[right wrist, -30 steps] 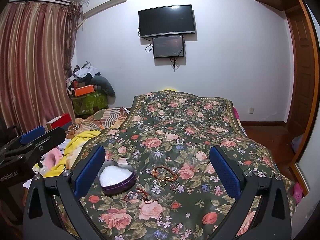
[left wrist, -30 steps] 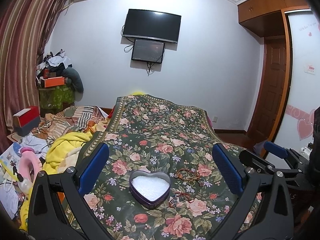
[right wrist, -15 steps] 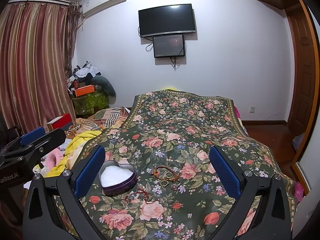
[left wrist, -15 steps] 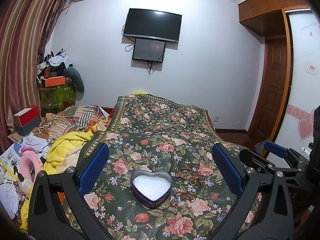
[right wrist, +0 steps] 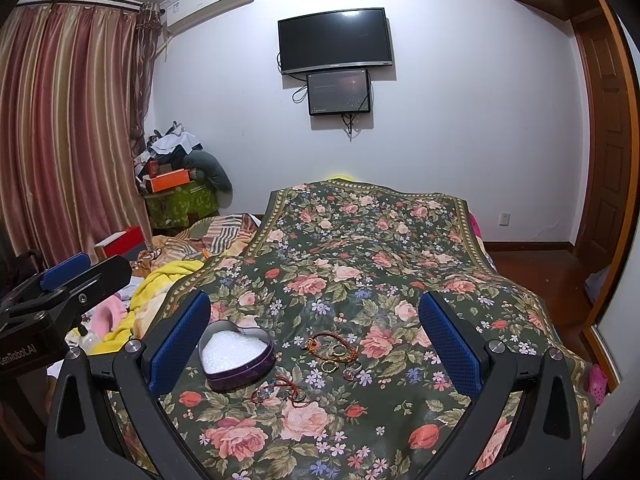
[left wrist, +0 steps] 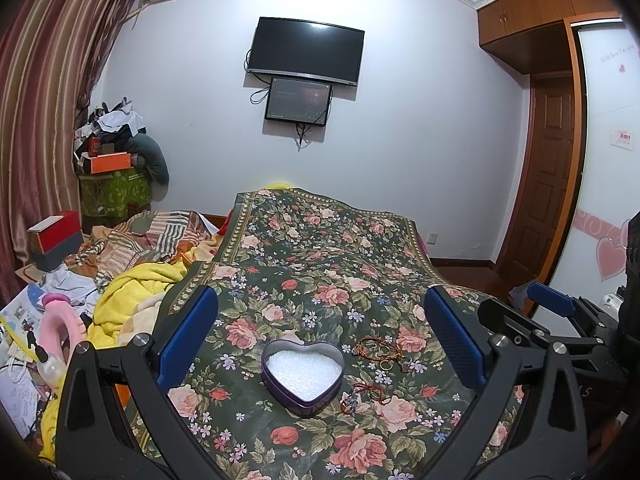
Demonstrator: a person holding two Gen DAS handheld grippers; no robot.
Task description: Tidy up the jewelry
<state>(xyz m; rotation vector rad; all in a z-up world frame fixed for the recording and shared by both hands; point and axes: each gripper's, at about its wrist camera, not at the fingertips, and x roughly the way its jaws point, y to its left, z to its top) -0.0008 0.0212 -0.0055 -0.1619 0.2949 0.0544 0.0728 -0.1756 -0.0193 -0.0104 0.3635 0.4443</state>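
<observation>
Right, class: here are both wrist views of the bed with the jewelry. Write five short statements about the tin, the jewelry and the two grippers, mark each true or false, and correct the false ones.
1. The heart-shaped tin sits open on the floral bedspread. True.
2. The tin is filled with rings. False: only white filling shows inside; the gold rings lie on the bedspread beside it.
3. The right gripper is shut on a bracelet. False: its jaws stand wide open and hold nothing.
4. A red cord bracelet lies to the right of the tin in the right wrist view. True.
5. The left gripper is open, with the tin seen between its fingers. True.
</observation>
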